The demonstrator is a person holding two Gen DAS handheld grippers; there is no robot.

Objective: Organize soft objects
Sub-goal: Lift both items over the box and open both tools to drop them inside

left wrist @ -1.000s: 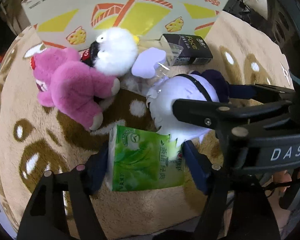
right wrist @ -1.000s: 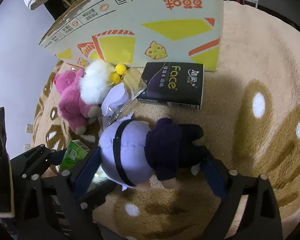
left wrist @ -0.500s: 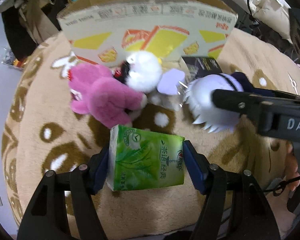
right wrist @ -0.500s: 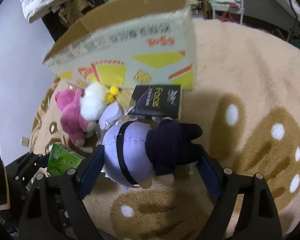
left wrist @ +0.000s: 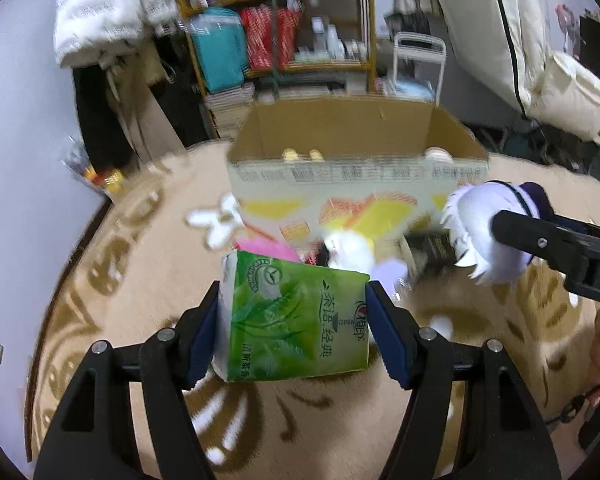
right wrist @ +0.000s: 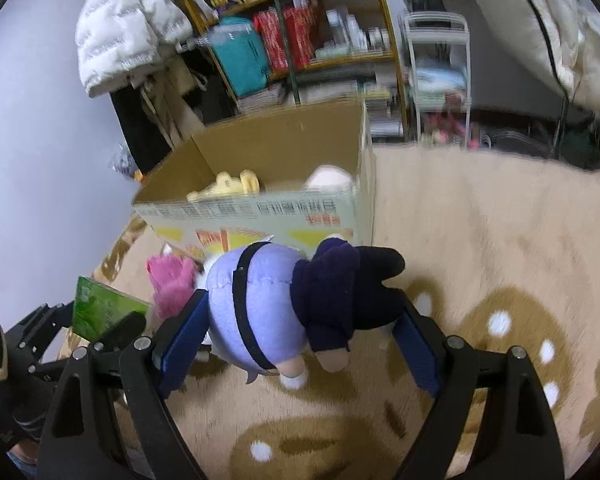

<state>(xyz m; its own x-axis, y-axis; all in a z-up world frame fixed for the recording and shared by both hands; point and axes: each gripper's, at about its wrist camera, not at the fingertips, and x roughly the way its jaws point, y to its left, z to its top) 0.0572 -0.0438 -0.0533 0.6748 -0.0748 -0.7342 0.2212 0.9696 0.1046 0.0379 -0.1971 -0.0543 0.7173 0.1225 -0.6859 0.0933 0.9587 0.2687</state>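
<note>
- Open cardboard box (left wrist: 356,184) on the rug (right wrist: 480,240), toys inside.
- In front of the box, doll (right wrist: 284,308) clamped between right gripper (right wrist: 298,342) pads, off the rug.
- Left of the doll, green tissue pack (left wrist: 296,320) gripped by left gripper (left wrist: 294,330).

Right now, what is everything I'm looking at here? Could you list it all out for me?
Green tissue pack: one, green, clamped in the left gripper, above the rug.
Plush doll: one, lilac head, dark navy clothes, clamped in the right gripper.
Cardboard box: one, brown with yellow and orange print, open, behind the held items.
Yellow toy: one, inside the box.
Pink plush: one, on the rug before the box.
White fluffy toy: one, beside the pink plush.
Rug: one, beige with brown patterns.
Shelf: one, crowded, at the back.
Left gripper: black, blue pads.
Right gripper: black, blue pads.
</note>
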